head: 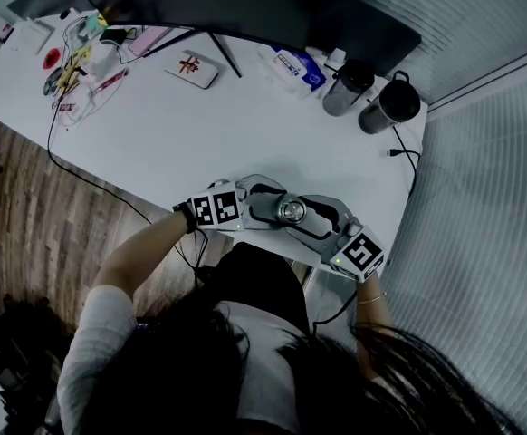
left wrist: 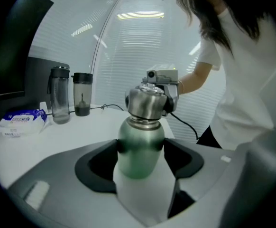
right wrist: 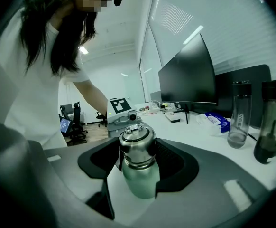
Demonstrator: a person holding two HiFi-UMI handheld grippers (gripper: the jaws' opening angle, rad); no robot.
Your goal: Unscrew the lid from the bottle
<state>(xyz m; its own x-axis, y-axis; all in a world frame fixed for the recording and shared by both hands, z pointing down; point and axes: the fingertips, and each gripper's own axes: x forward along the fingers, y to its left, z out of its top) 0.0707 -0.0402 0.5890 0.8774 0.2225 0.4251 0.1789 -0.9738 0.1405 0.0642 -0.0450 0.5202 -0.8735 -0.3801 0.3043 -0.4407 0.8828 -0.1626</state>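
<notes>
A green metal bottle (left wrist: 140, 148) with a steel lid (left wrist: 146, 102) stands upright near the front edge of the white table (head: 245, 125). My left gripper (left wrist: 140, 153) is shut on the green body, one dark pad on each side. My right gripper (right wrist: 137, 148) comes from the opposite side and is shut on the lid (right wrist: 137, 144), with the green body (right wrist: 140, 179) showing below its pads. From the head view, the lid (head: 292, 211) shows from above between the left gripper (head: 275, 208) and the right gripper (head: 311, 217).
A clear bottle (head: 348, 87) and a dark tumbler (head: 392, 102) stand at the back right. A blue-white packet (head: 295, 66) and a monitor (head: 200, 3) sit at the back, small clutter (head: 78, 62) at the far left. A cable (head: 407, 157) runs along the right edge.
</notes>
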